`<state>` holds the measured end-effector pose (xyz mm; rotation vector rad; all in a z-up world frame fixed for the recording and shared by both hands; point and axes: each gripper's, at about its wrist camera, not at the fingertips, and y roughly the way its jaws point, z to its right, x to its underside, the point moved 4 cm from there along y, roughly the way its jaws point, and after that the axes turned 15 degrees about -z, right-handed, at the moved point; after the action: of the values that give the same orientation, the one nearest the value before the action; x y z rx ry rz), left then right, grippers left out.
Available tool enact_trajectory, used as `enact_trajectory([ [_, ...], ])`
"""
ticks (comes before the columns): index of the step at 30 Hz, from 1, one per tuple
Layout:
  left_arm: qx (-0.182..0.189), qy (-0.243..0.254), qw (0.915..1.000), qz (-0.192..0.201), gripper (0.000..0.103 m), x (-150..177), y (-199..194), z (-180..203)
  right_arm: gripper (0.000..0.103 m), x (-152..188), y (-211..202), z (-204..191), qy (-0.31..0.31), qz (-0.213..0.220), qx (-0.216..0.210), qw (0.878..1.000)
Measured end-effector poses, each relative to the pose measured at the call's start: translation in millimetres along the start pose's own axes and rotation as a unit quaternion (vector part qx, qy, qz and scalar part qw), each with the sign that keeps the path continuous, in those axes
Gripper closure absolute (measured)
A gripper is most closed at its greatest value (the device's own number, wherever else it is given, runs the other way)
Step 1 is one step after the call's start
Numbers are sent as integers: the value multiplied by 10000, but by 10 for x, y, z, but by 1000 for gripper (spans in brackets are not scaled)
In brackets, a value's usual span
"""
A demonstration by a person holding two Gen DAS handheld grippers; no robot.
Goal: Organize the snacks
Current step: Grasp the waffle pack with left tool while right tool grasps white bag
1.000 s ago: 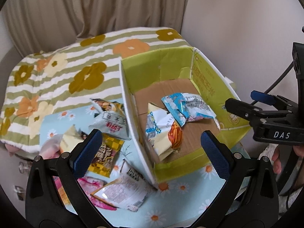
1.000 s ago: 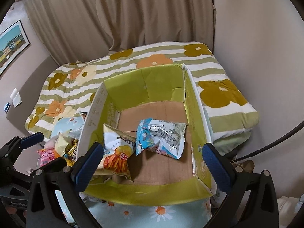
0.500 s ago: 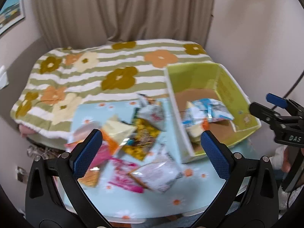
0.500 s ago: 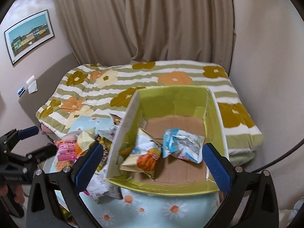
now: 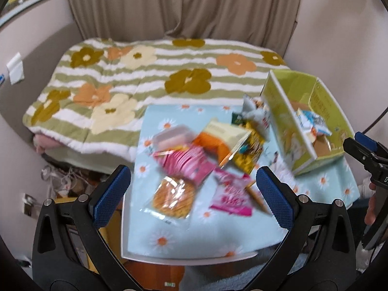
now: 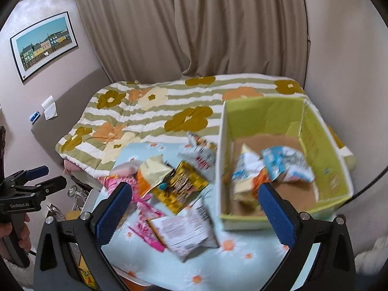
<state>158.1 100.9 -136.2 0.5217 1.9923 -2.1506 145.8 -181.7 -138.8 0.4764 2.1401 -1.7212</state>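
A green cardboard box (image 6: 339,172) (image 5: 281,111) stands at the right end of the daisy-print table (image 5: 218,237); a blue-white packet (image 6: 288,165) and a yellow-orange packet (image 6: 245,181) lie inside. Left of the box sits a loose heap: a round biscuit pack (image 5: 173,197), pink packets (image 5: 232,196), a yellow-black bag (image 6: 180,186), a cream-orange pouch (image 5: 223,140), a white bag (image 6: 184,230). My left gripper (image 5: 191,191) hovers open above the heap. My right gripper (image 6: 195,213) hangs open over the box's left wall. Both hold nothing.
A bed with a striped flower quilt (image 5: 135,77) lies behind the table, curtains (image 6: 194,24) beyond it. The wall runs close on the right of the box. Cables and clutter (image 5: 63,181) sit on the floor left of the table. A hand (image 6: 23,228) holds the other gripper's handle.
Both grippers have swung left and pulled back from the box; the loose heap of snacks now fills the middle of both views. Both stay open and empty.
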Motion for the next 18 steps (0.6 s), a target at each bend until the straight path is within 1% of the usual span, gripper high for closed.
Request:
enact_trajectory([
  [4, 129, 152, 9994, -272, 0, 137, 252, -234, 0, 178, 211, -124, 285, -164, 57, 9994],
  [6, 260, 273, 9982, -459, 0, 195, 431, -321, 0, 254, 325, -148, 465, -245, 90, 9986],
  [9, 450, 438, 9956, -692, 0, 252, 702, -359, 0, 388, 523, -168, 810, -415, 109, 9958],
  [11, 510, 540, 9935, -862, 0, 280, 886, -367, 0, 475, 647, -146, 1034, -523, 88, 9932],
  [16, 624, 676, 9879, -1246, 0, 335, 1391, -331, 0, 659, 978, -67, 1536, -834, -70, 9846],
  [18, 665, 676, 9860, -1373, 0, 352, 1557, -314, 0, 716, 1109, -21, 1783, -958, -202, 9791],
])
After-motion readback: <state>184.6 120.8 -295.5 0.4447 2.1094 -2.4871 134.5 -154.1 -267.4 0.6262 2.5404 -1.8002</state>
